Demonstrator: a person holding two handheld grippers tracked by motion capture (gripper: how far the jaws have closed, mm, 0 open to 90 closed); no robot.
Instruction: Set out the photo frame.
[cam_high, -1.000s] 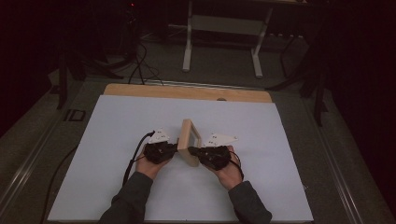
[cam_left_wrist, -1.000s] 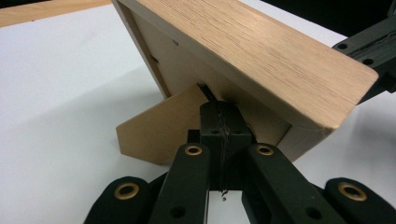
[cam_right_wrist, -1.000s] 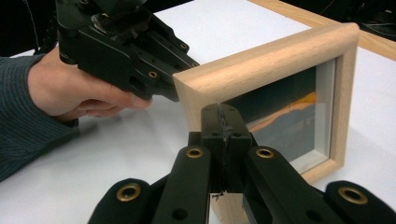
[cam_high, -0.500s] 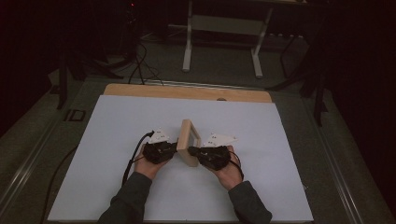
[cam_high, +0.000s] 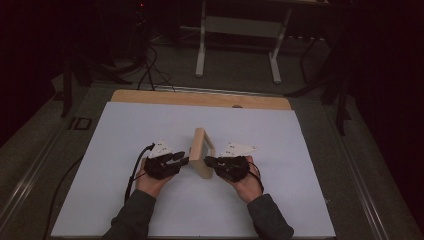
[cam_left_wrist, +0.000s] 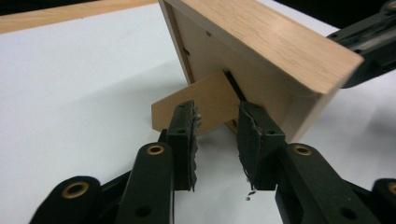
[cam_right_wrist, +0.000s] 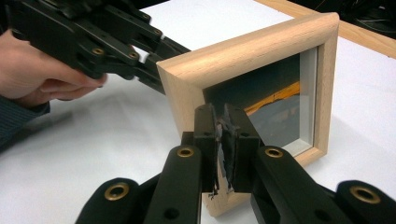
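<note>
Two grippers flank a wooden picture frame (cam_high: 201, 159) standing upright on the white table (cam_high: 125, 130). The right gripper (cam_right_wrist: 222, 122) presses nearly closed against the frame's near front corner, probably steadying it. Behind the frame, the left gripper (cam_left_wrist: 216, 122) has just been opening; its pads stand apart, with the cardboard easel stand (cam_left_wrist: 201, 100) just ahead of them, seemingly released so the frame can lean on it. Whether the right pads actually pinch the wood is hard to tell, and the photo behind the glass is too dark to read.

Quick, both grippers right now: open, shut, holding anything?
Left gripper: open, jaws just been opening, the frame's back stand between them.
Right gripper: shut, at the picture frame edge.
</note>
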